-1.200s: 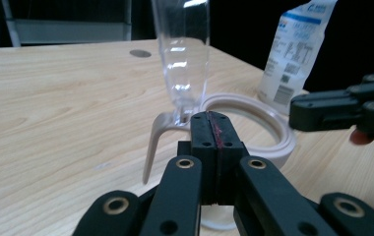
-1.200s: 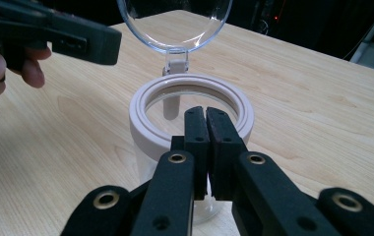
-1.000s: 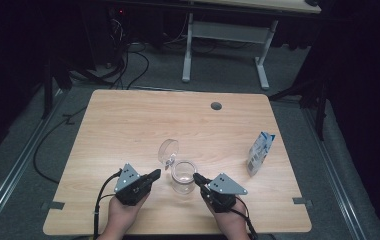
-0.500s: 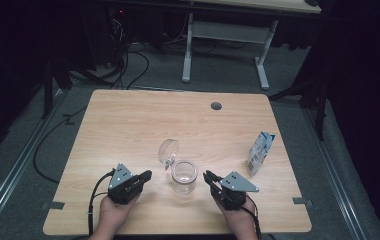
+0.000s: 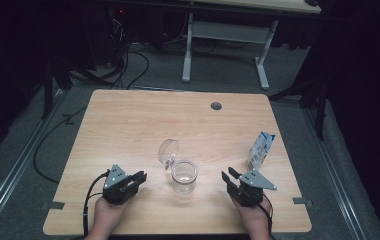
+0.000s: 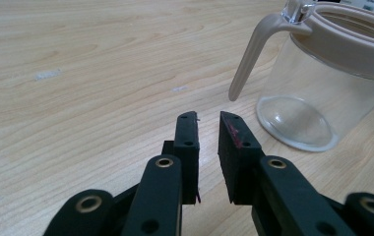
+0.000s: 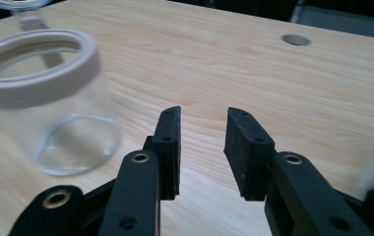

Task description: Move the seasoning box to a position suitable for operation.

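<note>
the glass jar (image 5: pixel 184 176) stands upright at lower centre of the high view on the desk (image 5: pixel 128 125), lid (image 5: pixel 168 151) hinged open toward upper left. my left tool (image 5: pixel 139 178), jaws narrowly apart, empty, lies left of it and nearer; my right tool (image 5: pixel 229 176), wider, empty, lies right. since the earlier frames both tools have withdrawn from the jar.
</note>
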A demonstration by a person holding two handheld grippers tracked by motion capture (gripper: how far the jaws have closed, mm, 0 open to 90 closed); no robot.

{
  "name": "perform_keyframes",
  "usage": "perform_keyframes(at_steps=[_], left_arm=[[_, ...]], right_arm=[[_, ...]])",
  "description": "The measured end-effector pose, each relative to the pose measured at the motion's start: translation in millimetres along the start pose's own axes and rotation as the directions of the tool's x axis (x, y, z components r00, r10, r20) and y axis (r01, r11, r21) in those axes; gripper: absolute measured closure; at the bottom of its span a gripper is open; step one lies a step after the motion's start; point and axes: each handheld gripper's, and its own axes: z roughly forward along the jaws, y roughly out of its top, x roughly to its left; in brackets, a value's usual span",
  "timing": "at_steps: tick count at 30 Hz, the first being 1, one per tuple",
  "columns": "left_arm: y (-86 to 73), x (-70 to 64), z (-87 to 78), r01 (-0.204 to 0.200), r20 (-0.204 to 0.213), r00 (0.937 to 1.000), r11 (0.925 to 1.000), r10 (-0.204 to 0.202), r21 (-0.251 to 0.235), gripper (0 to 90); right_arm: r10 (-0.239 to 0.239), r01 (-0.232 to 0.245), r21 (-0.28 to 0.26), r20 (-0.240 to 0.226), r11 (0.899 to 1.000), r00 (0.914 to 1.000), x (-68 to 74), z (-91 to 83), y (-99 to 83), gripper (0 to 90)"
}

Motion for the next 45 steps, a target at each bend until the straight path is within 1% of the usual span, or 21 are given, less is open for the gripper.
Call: perform_keyframes(at_steps=[5,6,7,8,12,14,18,19,23,24,28,29,31,33,35,37,39,40,41,43,45], left_arm=[[-0.5,0.5,-0.3,0.002,0.003,1.0,1.0,-0.002,-0.002,77.9],[-0.5,0.5,-0.3,0.002,0.003,1.0,1.0,-0.002,-0.002,78.0],[-0.7,0.4,0.4,0.002,0.007,1.0,1.0,-0.002,-0.004,78.0],[-0.8,0.2,0.8,0.002,0.007,1.0,1.0,-0.002,-0.003,77.9],[-0.7,-0.9,1.1,-0.002,0.011,0.9999,1.0,0.002,-0.005,77.9],[-0.4,-1.1,0.6,-0.003,0.012,0.9999,1.0,0.004,-0.008,77.9],[-0.4,-1.6,0.6,-0.006,0.013,0.9999,0.9999,0.007,-0.008,77.6],[-0.4,-2.0,0.4,-0.009,0.013,0.9999,0.9999,0.009,-0.011,77.6],[-1.0,-3.4,-0.9,-0.014,0.011,0.9998,0.9998,0.014,-0.015,77.5],[-1.8,-3.7,-1.9,-0.018,0.009,0.9998,0.9997,0.018,-0.014,77.5],[-6.4,-2.9,-6.3,-0.011,0.0,0.9999,0.9999,0.011,-0.012,77.4],[-7.4,-2.7,-7.1,-0.008,-0.003,1.0,0.9999,0.008,-0.011,77.4],[-8.5,-2.0,-8.4,-0.008,-0.007,0.9999,1.0,0.008,-0.006,77.4],[-9.3,-1.7,-8.6,-0.004,-0.01,0.9999,0.9999,0.004,-0.01,77.3],[-9.8,-1.9,-8.8,-0.004,-0.009,1.0,0.9999,0.004,-0.012,76.8],[-9.9,-3.1,-7.9,-0.007,-0.007,0.9999,0.9999,0.007,-0.013,76.6],[-9.4,-4.5,-6.9,-0.013,-0.005,0.9999,0.9998,0.013,-0.012,76.5],[-9.2,-5.3,-6.3,-0.015,-0.001,0.9999,0.9998,0.015,-0.012,76.5],[-8.9,-6.1,-5.7,-0.019,0.001,0.9998,0.9997,0.019,-0.013,76.5],[-7.9,-6.9,-4.4,-0.023,0.005,0.9997,0.9997,0.023,-0.013,76.3],[-6.5,-8.1,-2.9,-0.025,0.011,0.9996,0.9996,0.025,-0.014,76.3]], right_arm=[[0.034,-0.034,-0.005,0.072,0.999,0.9968,-17.4,-11.2,-5.4,61.8],[0.034,-0.034,-0.005,0.072,0.999,0.9968,-17.4,-11.2,-5.4,61.8],[0.04,-0.039,-0.007,0.098,0.999,0.9944,-23.5,-16.1,-8.3,60.7],[0.042,-0.041,-0.007,0.114,0.999,0.9926,-26.4,-18.4,-9.8,60.3],[0.064,-0.063,-0.013,0.152,0.998,0.9863,-37.5,-27.5,-14.5,58.7],[0.07,-0.068,-0.018,0.181,0.998,0.9811,-41.8,-30.9,-15.6,57.9],[0.078,-0.074,-0.027,0.21,0.997,0.9746,-49.2,-34.3,-15.8,55.6],[0.074,-0.07,-0.028,0.215,0.997,0.9737,-50.4,-34.1,-15.6,54.7],[0.061,-0.056,-0.027,0.252,0.998,0.9657,-54.8,-30.2,-13.6,53.4],[0.06,-0.056,-0.023,0.259,0.998,0.964,-56.4,-28.3,-13.1,53.4],[0.067,-0.065,-0.016,0.275,0.998,0.959,-64.0,-18.9,-10.9,54.2],[0.061,-0.061,-0.009,0.288,0.998,0.9558,-65.2,-16.7,-10.0,54.4],[0.065,-0.065,-0.011,0.3,0.998,0.9518,-67.9,-13.2,-8.3,54.7],[0.067,-0.066,-0.015,0.307,0.998,0.9495,-69.5,-9.9,-7.5,53.6],[0.063,-0.064,-0.008,0.307,0.998,0.9496,-70.5,-6.6,-7.1,53.8],[0.052,-0.053,-0.005,0.313,0.999,0.9483,-70.5,-5.0,-6.3,55.8],[0.045,-0.047,-0.003,0.324,0.999,0.945,-70.7,-5.3,-5.4,59.5],[0.044,-0.046,-0.002,0.327,0.999,0.944,-71.5,-6.4,-5.2,62.8],[0.049,-0.05,-0.006,0.322,0.999,0.9455,-72.4,-7.6,-5.3,64.9],[0.057,-0.058,-0.007,0.316,0.998,0.9472,-73.5,-10.6,-6.3,72.3],[0.051,-0.052,-0.006,0.318,0.999,0.9466,-73.7,-13.5,-7.9,79.4]])
